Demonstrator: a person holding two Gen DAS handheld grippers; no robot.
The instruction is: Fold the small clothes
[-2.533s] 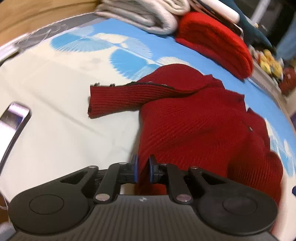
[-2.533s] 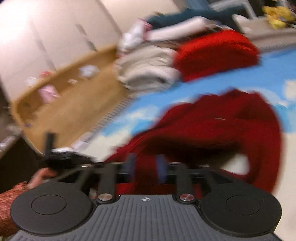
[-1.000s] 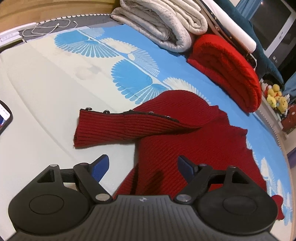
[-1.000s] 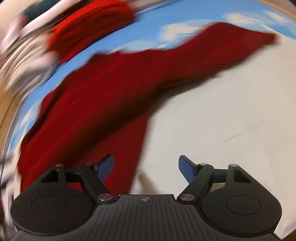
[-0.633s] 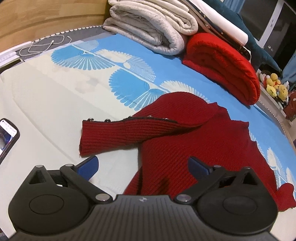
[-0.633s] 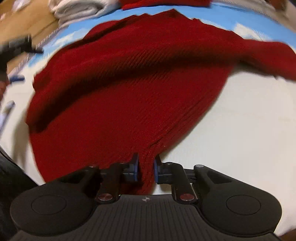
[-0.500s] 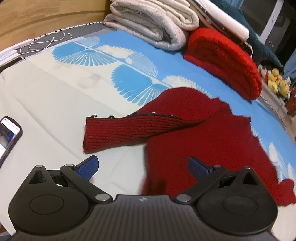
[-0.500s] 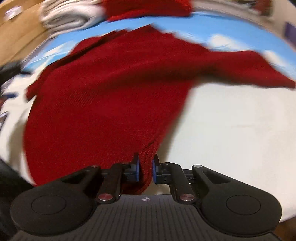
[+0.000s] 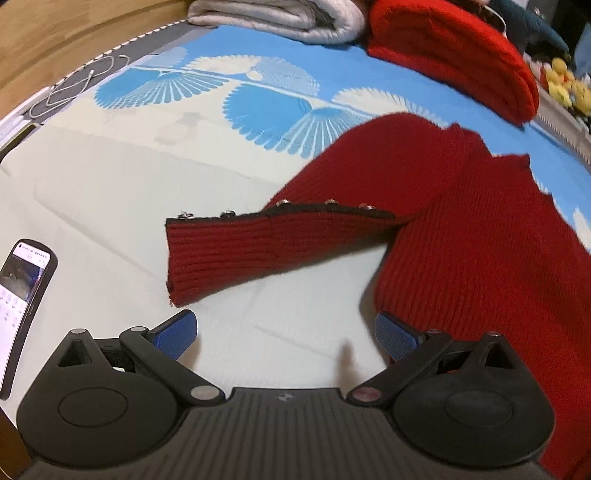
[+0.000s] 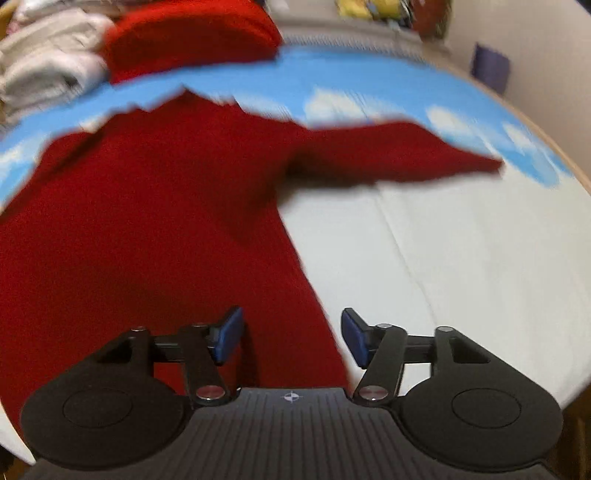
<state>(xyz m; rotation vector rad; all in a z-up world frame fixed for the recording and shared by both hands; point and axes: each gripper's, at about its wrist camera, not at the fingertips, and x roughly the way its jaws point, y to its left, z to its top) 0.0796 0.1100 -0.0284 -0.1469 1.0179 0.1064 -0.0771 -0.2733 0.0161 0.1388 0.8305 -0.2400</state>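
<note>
Bed surface: cream sheet [image 9: 110, 192] with a blue fan-print band along the far side; folded grey-white blanket [image 9: 280, 18] and a rolled red blanket [image 9: 454, 51] stacked at the far edge; phone [image 9: 22, 295], screen lit, lying at the near left. Item in work: one red knit sweater [image 9: 480, 236], spread flat on the bed, body toward the viewer. Left sleeve [image 9: 266, 247], button-trimmed along its upper seam, lies outward across the cream sheet; right sleeve [image 10: 399, 151] stretches out to the opposite side, blurred in the right wrist view. Left gripper [image 9: 286, 334]: fingers released and spread wide, hovering over bare sheet just short of the left sleeve cuff, holding nothing. Right gripper [image 10: 291, 338]: fingers apart, nothing between the pads, poised over the sweater's lower right hem. Step in hand, by judgement: garment laid out, sleeves yet to be folded in. Handling note: take the left sleeve at the cuff, pinching both layers squarely, lift only enough to clear the sheet, and carry it across the chest so the fold falls along the shoulder line; treat the right sleeve likewise. Rib knit stretches, so pulling risks dragging the body askew.
</note>
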